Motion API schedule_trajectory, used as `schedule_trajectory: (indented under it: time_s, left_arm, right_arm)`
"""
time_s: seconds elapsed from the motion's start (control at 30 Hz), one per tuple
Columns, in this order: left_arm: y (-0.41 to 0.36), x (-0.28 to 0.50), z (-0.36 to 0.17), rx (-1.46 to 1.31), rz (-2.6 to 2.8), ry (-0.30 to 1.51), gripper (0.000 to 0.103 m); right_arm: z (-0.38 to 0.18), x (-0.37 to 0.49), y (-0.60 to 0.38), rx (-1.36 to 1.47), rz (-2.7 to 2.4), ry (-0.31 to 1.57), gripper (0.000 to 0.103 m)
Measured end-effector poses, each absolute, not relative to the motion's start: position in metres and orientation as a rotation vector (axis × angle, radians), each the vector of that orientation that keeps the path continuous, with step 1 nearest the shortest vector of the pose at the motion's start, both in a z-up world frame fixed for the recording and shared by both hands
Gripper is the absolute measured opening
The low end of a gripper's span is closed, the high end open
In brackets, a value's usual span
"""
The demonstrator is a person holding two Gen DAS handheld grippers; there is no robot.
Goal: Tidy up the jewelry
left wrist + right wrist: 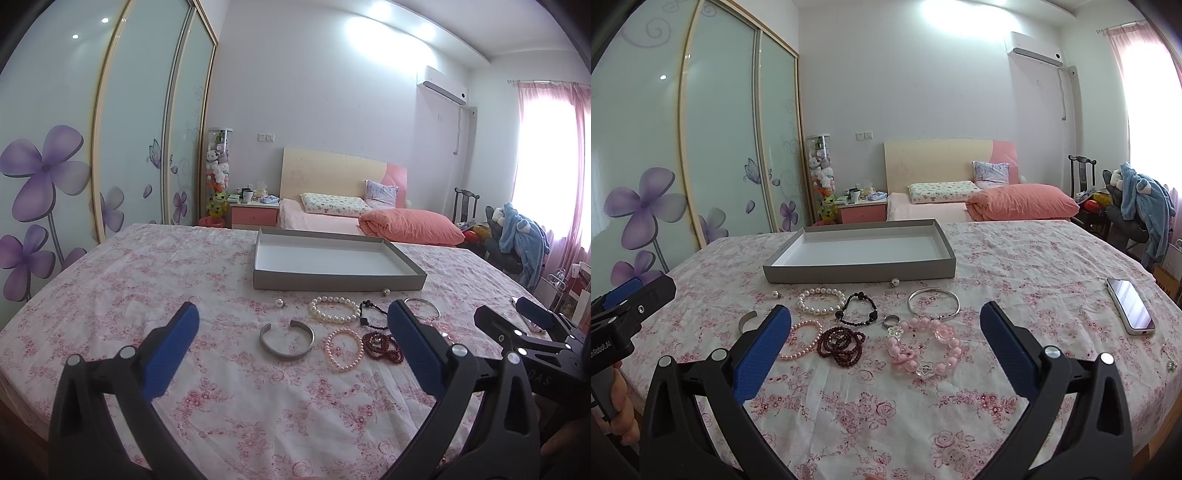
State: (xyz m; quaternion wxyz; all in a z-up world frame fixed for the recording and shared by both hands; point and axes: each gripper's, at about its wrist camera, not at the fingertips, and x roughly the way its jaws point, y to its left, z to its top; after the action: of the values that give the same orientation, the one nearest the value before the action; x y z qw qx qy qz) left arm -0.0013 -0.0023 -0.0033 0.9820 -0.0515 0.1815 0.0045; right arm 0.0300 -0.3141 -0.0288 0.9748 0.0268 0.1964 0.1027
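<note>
Jewelry: a loose cluster on the floral bedspread [1015, 258], spread along the near wall of the gray box [860, 275], none of it in the box yet.
Pieces: white pearl bracelet [820, 301], black bead bracelet [857, 308], thin silver bangle [933, 303], silver ring [890, 320], pink flower bracelet [923, 349], dark red bead strand [841, 343], small pink pearl bracelet [801, 339], silver cuff [286, 341], two pearl studs [776, 294] and [895, 283].
Left gripper [291, 345]: jaws spread wide, nothing between them; it hangs over the cuff, which lies at about 12 o'clock just ahead of the fingers.
Right gripper [884, 345]: jaws spread wide and empty, with the ring and the flower bracelet between the finger lines.
Step in hand: judged to be the first pick; the task looks barely begun.
How to do it well: take one piece at a time; come down straight, close across a single band or bead run, and lift clear so neighbours touching it, like the red strand and small pink bracelet, are not dragged.
Risk: the soft cloth may bunch up between the fingers; the studs are small and could roll.
Gray box: shallow, open, white inside, at 12 o'clock from both grippers; nothing shows in it.
Phone [1131, 305]: at 2 o'clock from the right gripper, well apart from the cluster.
</note>
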Motion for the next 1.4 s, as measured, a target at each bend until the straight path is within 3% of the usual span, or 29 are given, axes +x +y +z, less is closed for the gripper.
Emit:
schedule_trajectory:
  time_s: [1.4]
  left_arm:
    - [-0.002, 0.005, -0.018, -0.106, 0.012, 0.378, 0.099]
  right_arm:
    - [-0.033, 0.030, -0.316, 0.062, 0.206, 0.406, 0.101]
